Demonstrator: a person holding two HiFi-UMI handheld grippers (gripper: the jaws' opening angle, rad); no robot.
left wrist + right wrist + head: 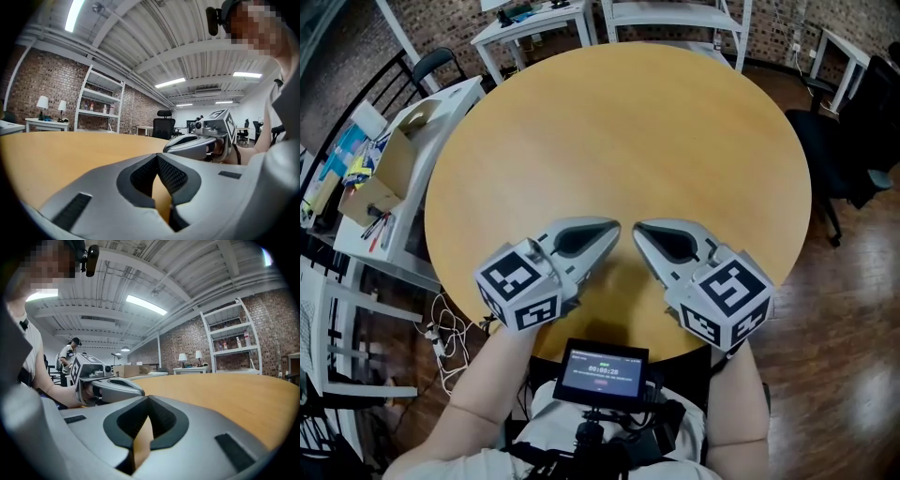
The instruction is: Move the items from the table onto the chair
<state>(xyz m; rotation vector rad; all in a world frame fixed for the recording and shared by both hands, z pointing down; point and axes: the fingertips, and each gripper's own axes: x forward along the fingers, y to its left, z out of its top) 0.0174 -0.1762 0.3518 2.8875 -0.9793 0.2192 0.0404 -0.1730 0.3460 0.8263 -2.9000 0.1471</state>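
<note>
Items: none shows on the bench (619, 131) in any view, and where they lie cannot be told.
Pointing, long axis: nothing to read, since no item is in sight.
Left tool (612, 226): clenched on nothing, lying on the bench near its close edge, tip angled inward.
Right tool (638, 230): clenched and empty, mirroring the left, with the two tips near each other but apart.
Why so: likely a parked pose with nothing to carry, so the task is either done or not begun.
Chair (853, 141): a black one stands off the bench's right side, its seat unreadable.
</note>
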